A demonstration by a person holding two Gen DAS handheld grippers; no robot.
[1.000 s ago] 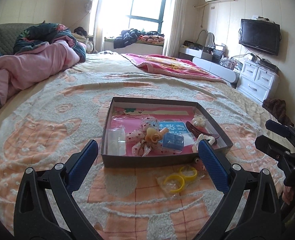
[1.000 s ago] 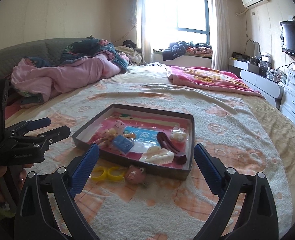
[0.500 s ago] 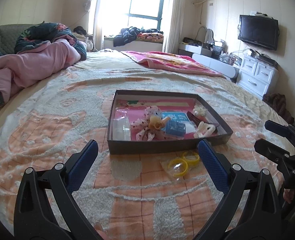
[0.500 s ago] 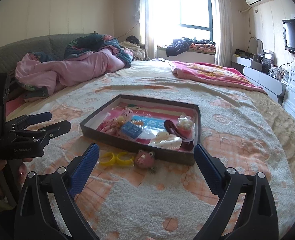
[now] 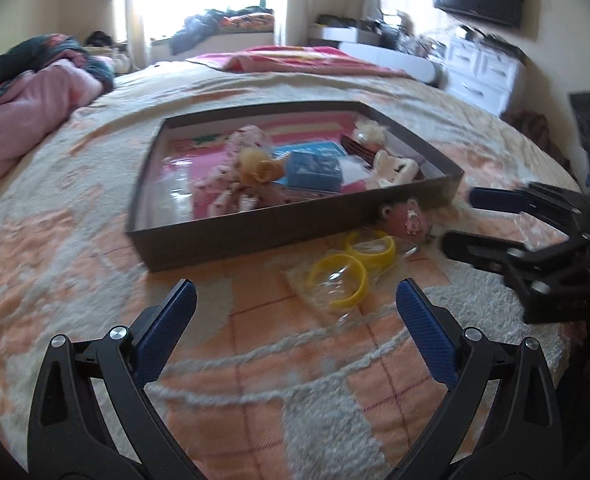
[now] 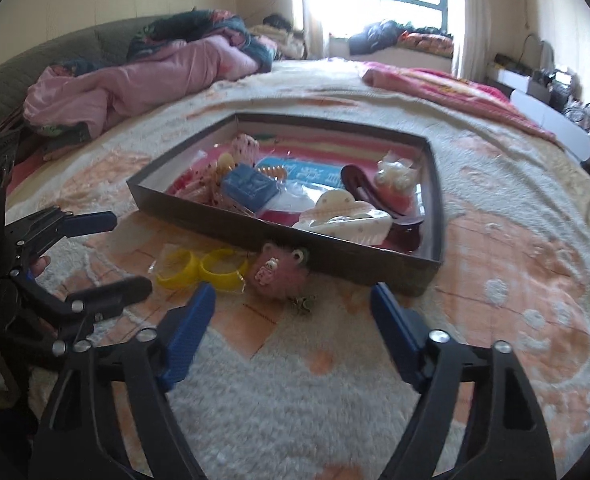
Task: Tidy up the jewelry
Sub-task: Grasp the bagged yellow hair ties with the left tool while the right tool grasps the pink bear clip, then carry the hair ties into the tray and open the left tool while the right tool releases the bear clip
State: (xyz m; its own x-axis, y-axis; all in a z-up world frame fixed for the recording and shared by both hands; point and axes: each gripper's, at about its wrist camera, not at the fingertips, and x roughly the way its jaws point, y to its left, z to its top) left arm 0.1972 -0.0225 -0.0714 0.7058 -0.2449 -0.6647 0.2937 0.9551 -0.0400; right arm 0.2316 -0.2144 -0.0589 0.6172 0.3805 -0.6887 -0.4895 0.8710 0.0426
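A: Where does the jewelry sit?

B: Most of it lies in a shallow dark tray [image 6: 379, 264] on the bed [image 6: 515, 280], over a cream and peach blanket. Inside are a blue box [image 6: 250, 190], a white claw clip [image 6: 345, 218], a dark maroon clip [image 6: 369, 192] and a spotted pink bow [image 5: 235, 176].

A: Anything outside it?

B: Yes. Two yellow bangles [image 6: 201, 268] in a clear bag lie on the blanket just in front of the tray's near wall, and a fuzzy pink charm [image 6: 279, 272] lies beside them, touching that wall.

A: And the right hand-held gripper [image 6: 293, 312]?

B: Its blue pads are apart and closing in, with nothing between them; the pink charm lies just ahead of them.

A: The left hand-held gripper [image 5: 295, 308]?

B: Spread wide, holding nothing, low over the blanket with the bagged bangles just ahead of its pads.
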